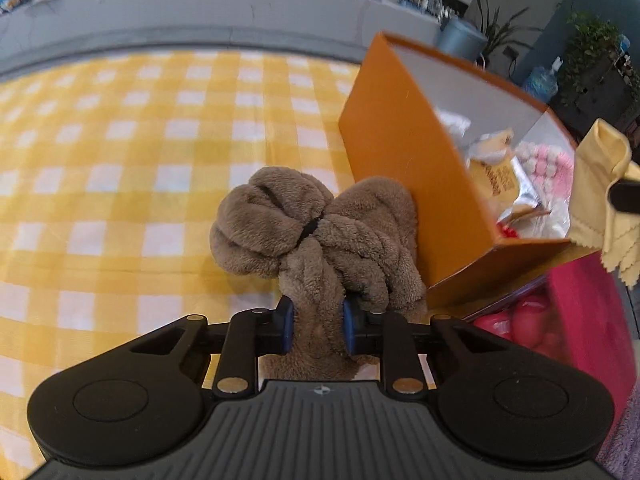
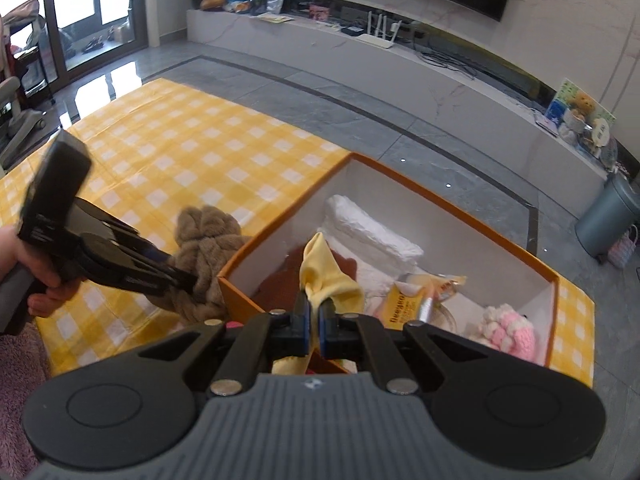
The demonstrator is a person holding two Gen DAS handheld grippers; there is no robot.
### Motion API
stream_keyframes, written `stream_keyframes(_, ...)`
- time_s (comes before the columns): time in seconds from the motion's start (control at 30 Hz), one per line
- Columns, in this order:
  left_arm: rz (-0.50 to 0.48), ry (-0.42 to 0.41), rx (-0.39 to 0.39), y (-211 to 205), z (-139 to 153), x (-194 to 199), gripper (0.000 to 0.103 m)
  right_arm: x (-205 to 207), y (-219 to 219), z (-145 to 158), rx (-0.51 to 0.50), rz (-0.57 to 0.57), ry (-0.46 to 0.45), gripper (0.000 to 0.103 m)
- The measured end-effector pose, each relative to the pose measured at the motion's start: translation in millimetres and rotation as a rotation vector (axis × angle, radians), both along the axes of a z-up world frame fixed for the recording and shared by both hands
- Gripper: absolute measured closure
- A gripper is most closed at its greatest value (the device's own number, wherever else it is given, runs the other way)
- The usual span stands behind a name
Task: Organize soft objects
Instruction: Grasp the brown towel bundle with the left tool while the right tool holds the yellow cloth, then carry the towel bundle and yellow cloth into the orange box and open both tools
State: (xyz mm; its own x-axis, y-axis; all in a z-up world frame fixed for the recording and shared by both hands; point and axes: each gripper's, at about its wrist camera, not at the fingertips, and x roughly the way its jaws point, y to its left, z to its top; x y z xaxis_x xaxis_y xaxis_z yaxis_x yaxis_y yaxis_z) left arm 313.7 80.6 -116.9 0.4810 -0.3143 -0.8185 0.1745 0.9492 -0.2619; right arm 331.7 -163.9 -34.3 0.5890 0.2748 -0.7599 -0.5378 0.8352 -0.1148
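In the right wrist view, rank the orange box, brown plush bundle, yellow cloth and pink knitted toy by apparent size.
1. orange box, by far the largest.
2. brown plush bundle, partly hidden by the box wall.
3. yellow cloth and pink knitted toy: look alike, and the cloth is nearer the camera, so unranked.

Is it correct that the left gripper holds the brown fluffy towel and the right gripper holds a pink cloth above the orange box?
Not quite: the cloth is yellow, not pink. The right wrist view shows the right gripper shut on the yellow cloth above the orange box. The left gripper does hold the brown fluffy towel.
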Motion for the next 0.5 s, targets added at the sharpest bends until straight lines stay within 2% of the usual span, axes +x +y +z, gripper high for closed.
stream_keyframes(0.3, -0.002, -0.182, 0.054, 2.9, 84.4, -39.0, 0.077, -24.5, -40.3, 25.0, 0.073, -0.074, -0.049, 0.101)
stream_keyframes(0.43, -0.044, -0.245, 0.03, -15.9, 123.2, -47.7, 0.076, -32.5, -65.5, 37.1, 0.093, -0.118, -0.085, 0.101)
stream_keyframes(0.5, -0.081, -0.263, 0.041, -35.1, 138.1, -45.8, 0.076, -32.9, -79.4, 42.5, 0.112, -0.142, -0.093, 0.101)
